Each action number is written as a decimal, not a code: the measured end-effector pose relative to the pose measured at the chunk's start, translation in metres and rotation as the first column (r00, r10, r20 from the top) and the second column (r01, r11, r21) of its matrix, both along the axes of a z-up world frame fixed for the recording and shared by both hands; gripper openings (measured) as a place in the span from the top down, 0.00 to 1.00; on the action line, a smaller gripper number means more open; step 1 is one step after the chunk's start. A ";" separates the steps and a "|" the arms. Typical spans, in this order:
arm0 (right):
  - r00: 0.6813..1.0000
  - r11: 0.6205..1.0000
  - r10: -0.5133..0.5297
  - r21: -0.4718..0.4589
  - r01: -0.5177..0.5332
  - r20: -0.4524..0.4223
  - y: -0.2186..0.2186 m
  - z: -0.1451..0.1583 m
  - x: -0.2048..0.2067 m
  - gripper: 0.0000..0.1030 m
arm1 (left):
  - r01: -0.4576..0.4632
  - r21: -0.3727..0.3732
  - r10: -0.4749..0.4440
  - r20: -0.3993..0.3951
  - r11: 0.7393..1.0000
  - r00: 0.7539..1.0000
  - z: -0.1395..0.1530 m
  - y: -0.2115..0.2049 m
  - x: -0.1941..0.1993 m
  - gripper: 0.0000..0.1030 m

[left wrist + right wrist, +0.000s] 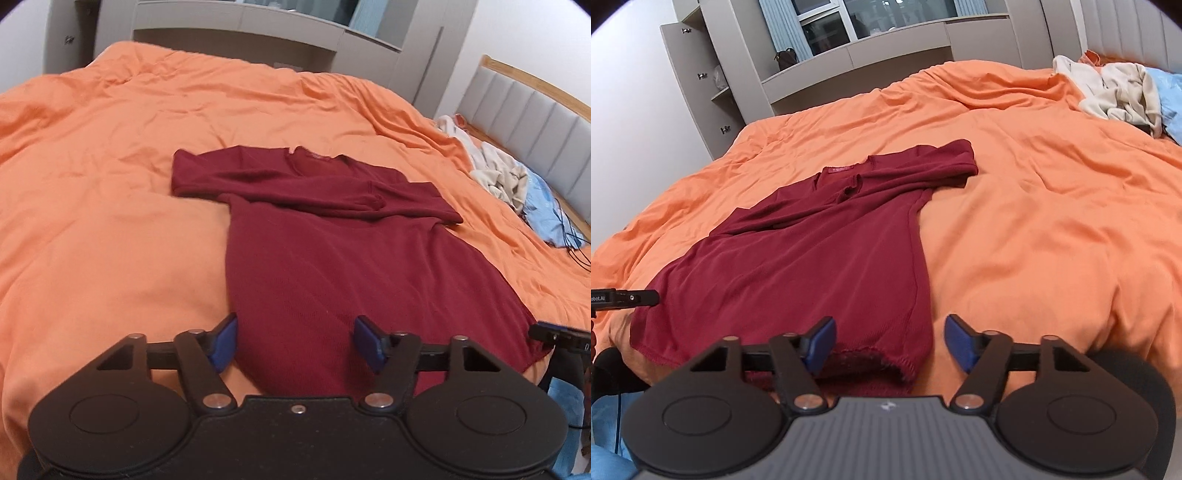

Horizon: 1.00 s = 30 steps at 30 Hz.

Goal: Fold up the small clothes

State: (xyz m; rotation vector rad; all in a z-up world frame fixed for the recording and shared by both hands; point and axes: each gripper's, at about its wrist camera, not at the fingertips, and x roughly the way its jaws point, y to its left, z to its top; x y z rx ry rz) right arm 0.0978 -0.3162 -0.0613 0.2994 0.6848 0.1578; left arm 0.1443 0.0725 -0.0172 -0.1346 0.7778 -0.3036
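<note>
A dark red knit top lies flat on an orange duvet covering a bed, its neckline at the far end, its hem hanging toward the near edge, and both sleeves already crossed over the chest. The left gripper hovers over the hem's left corner with its blue pads spread, the cloth lying beneath and between them but not pinched. The right gripper is poised at the hem's right corner, likewise parted and holding nothing; only its left pad sits above the fabric, the other over bare duvet.

The garment looks light, limp and finely ribbed, the sort of cloth that drapes and slides and will not hold any shape of its own. It should carry easily, though a single-point lift would probably let it sag and bunch. The two hem corners appear the sensible places to grip, one per tool, taking both layers together so the lower half can travel toward the collar evenly. A pile of pale clothes waits near the grey headboard, well apart.
</note>
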 end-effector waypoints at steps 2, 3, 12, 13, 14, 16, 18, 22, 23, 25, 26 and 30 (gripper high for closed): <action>1.000 1.000 -0.008 -0.006 0.008 -0.004 0.001 -0.002 -0.004 0.70 | -0.030 -0.014 0.029 -0.022 0.999 0.999 0.000 0.002 -0.001 0.45; 1.000 1.000 -0.012 -0.006 0.012 -0.005 0.001 -0.002 -0.005 0.74 | -0.045 -0.023 0.044 -0.033 0.999 0.998 0.001 0.005 -0.002 0.48; 0.992 0.995 -0.092 0.052 0.088 0.084 -0.028 0.020 -0.008 0.94 | -0.081 -0.122 0.075 -0.052 0.989 0.996 0.010 0.012 0.000 0.56; 0.992 0.995 -0.095 0.045 0.092 0.083 -0.029 0.020 -0.007 0.94 | -0.076 -0.124 0.071 -0.050 0.989 0.996 0.010 0.011 0.001 0.55; 0.992 0.995 -0.092 0.031 0.090 0.081 -0.028 0.020 -0.005 0.94 | -0.074 -0.121 0.069 -0.049 0.990 0.996 0.010 0.009 0.002 0.54; 0.994 0.996 -0.085 0.013 0.084 0.075 -0.025 0.018 -0.003 0.94 | -0.079 -0.104 0.074 -0.050 0.991 0.996 0.009 0.007 0.004 0.53; 0.993 0.996 -0.092 0.007 0.092 0.071 -0.025 0.015 -0.002 0.94 | -0.092 -0.087 0.087 -0.061 0.992 0.994 0.008 0.008 0.005 0.52; 0.990 0.992 -0.124 0.016 0.123 0.070 -0.030 0.009 -0.001 0.94 | -0.110 -0.075 0.105 -0.071 0.991 0.992 0.007 0.018 0.007 0.52; 0.989 0.992 -0.128 0.018 0.127 0.068 -0.032 0.007 0.000 0.94 | -0.111 -0.083 0.106 -0.071 0.990 0.992 0.007 0.020 0.007 0.52; 0.988 0.990 -0.137 0.018 0.136 0.065 -0.035 0.005 0.003 0.94 | -0.114 -0.094 0.108 -0.071 0.989 0.992 0.007 0.021 0.009 0.52; 0.988 0.990 -0.141 0.019 0.140 0.062 -0.035 0.004 0.006 0.94 | -0.111 -0.093 0.104 -0.070 0.990 0.992 0.007 0.020 0.009 0.52; 0.987 0.989 -0.148 0.010 0.147 0.058 -0.036 0.000 0.013 0.94 | -0.060 -0.116 0.052 -0.071 0.991 0.996 0.007 0.012 0.012 0.60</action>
